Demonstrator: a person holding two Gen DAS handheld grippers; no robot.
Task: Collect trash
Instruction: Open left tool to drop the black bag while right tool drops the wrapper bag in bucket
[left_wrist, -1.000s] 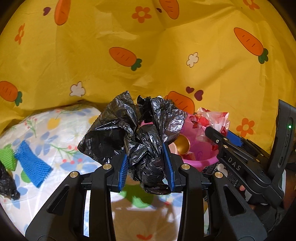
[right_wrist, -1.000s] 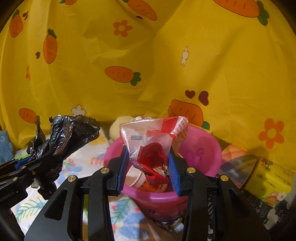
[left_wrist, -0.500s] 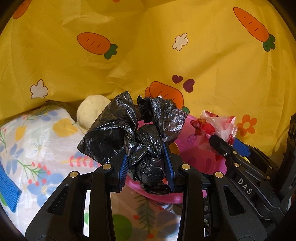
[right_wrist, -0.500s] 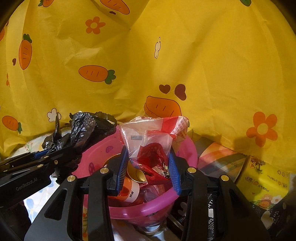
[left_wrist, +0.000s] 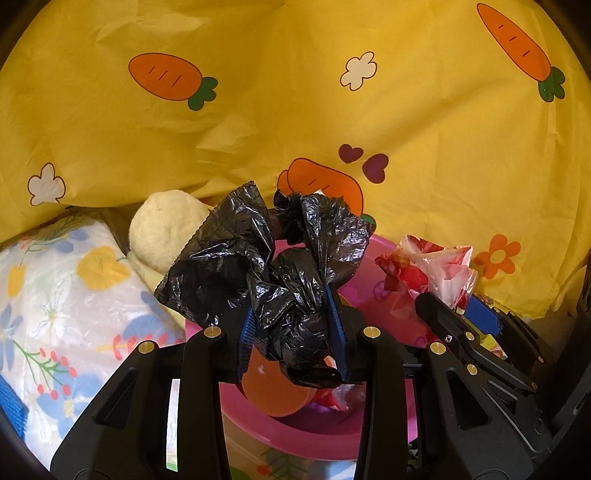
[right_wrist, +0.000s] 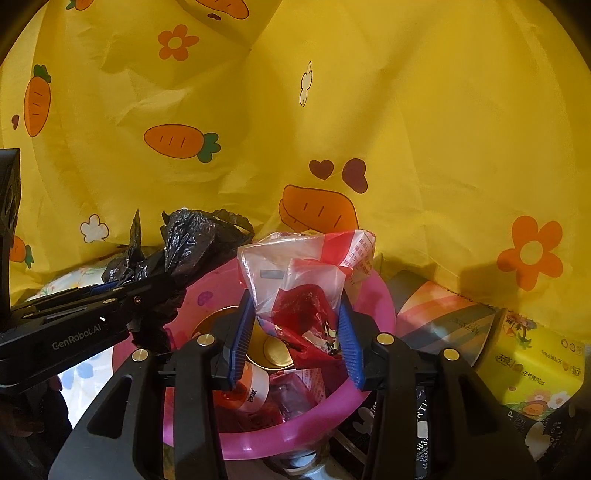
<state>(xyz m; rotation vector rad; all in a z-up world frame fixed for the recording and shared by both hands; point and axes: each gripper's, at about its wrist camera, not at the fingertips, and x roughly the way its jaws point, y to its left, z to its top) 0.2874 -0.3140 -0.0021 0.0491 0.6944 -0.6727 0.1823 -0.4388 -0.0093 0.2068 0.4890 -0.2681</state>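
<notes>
Above the pink basin (right_wrist: 373, 291), the left gripper (left_wrist: 293, 345) is clamped on a crumpled black plastic bag (left_wrist: 266, 273), while the right gripper (right_wrist: 295, 341) grips a clear-and-red plastic wrapper (right_wrist: 295, 280) between its blue pads (both loads hang over the basin's interior). Cups and red wrappers lie inside; a yellow carrot-print cloth (right_wrist: 424, 129) hangs behind.

Two handheld tools: left tool (left_wrist: 293, 338), right tool (right_wrist: 295, 341). One crumpled black plastic bag (left_wrist: 266, 280). One clear and red plastic wrapper (right_wrist: 306, 280). One pink basin (right_wrist: 373, 295). One yellow tissue pack (right_wrist: 532, 369). One cream plush toy (left_wrist: 166, 229). One yellow carrot-print cloth (right_wrist: 406, 110).
</notes>
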